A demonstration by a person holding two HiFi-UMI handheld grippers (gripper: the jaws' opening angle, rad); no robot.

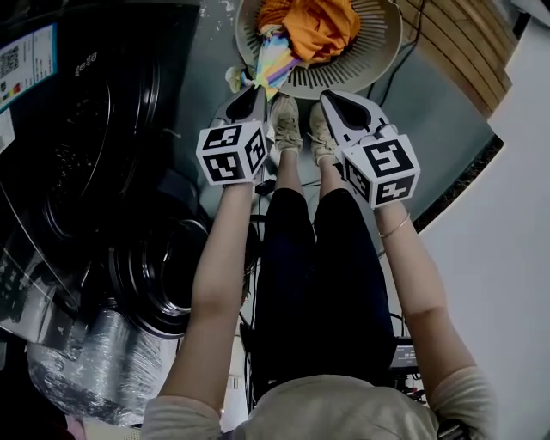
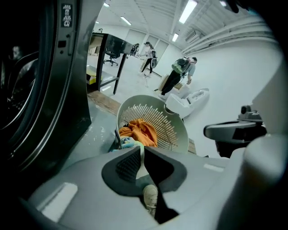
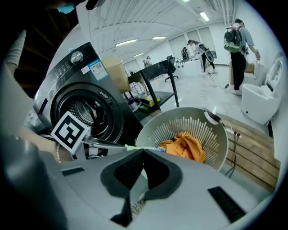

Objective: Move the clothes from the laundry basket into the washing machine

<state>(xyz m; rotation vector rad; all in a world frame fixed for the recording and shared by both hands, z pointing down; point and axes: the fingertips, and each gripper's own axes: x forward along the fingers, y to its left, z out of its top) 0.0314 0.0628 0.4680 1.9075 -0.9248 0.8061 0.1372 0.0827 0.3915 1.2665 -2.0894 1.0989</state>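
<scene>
A pale round laundry basket [image 1: 378, 60] stands on the floor ahead of my feet, with orange clothes [image 1: 314, 26] piled inside. A pastel multicoloured garment [image 1: 273, 62] stretches from the basket's near rim to my left gripper [image 1: 256, 90], which is shut on it. In the left gripper view the garment [image 2: 128, 143] bunches just past the closed tips [image 2: 142, 147]. My right gripper [image 1: 331, 96] hovers beside it, shut with nothing in it, its tips [image 3: 143, 151] aimed at the basket [image 3: 202, 130]. The black washing machine [image 1: 86, 129] stands at the left, its door [image 1: 163, 275] swung open.
My legs and shoes [image 1: 288, 125] stand between the grippers, close to the basket. Wooden boards [image 1: 455, 51] lie behind the basket at the right. A clear plastic bag [image 1: 94, 361] sits near the machine. People [image 2: 180, 72] and a white toilet [image 2: 193, 96] are far off.
</scene>
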